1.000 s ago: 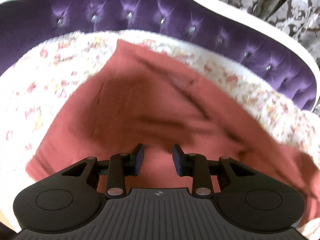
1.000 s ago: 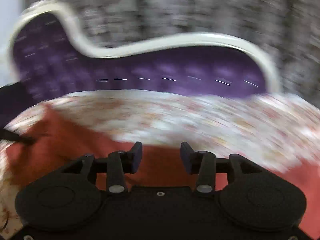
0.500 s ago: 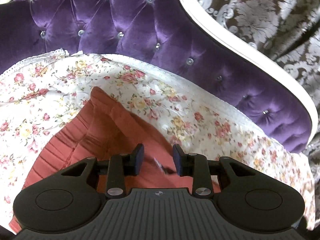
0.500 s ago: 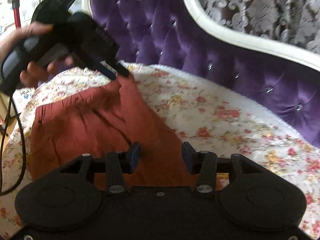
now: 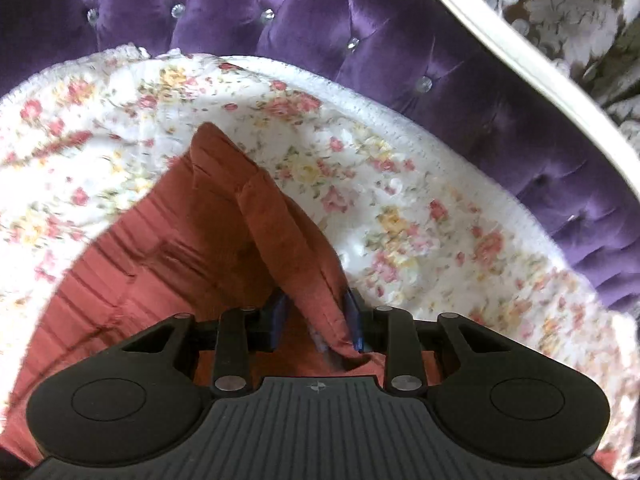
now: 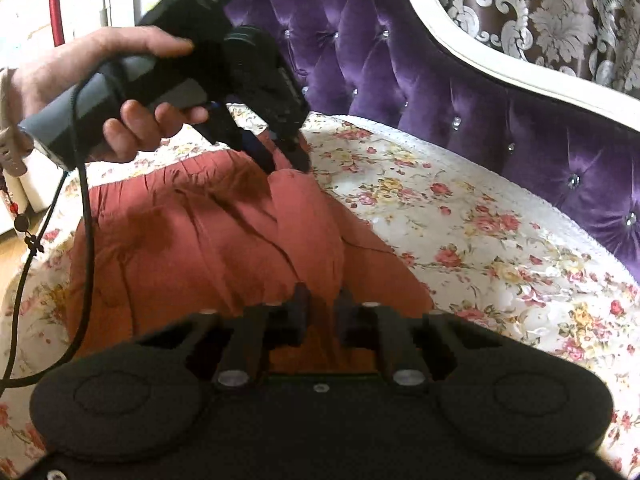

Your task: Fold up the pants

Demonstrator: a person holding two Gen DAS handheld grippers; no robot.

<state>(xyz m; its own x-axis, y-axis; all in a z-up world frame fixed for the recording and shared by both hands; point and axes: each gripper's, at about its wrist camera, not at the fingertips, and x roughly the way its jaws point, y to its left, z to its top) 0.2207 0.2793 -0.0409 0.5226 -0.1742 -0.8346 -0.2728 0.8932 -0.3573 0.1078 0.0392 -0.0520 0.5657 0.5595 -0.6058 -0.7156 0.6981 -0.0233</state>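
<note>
The pants (image 6: 192,240) lie spread on the flowered cover (image 6: 500,240) of the purple tufted sofa (image 6: 460,100), toward its left and near side, with a raised ridge of cloth running from the far edge to the near edge. The cloth is judged light, soft and limp: it will sag and crease, offers no stiffness, and is best taken at a hem or folded edge where several layers give the pads something to bite. At the left, a hand (image 6: 108,92) holds the left gripper (image 6: 286,160) at the far end of the ridge; its jaws have just been closing, and in its own wrist view the left gripper's pads (image 5: 354,316) pinch a fold of the cloth. To the right and nearer, the right gripper (image 6: 322,310) sits at the near end of the ridge; its jaws have likewise just been closing and stand narrow with the rust cloth gathered between them, apparently clamped.
</note>
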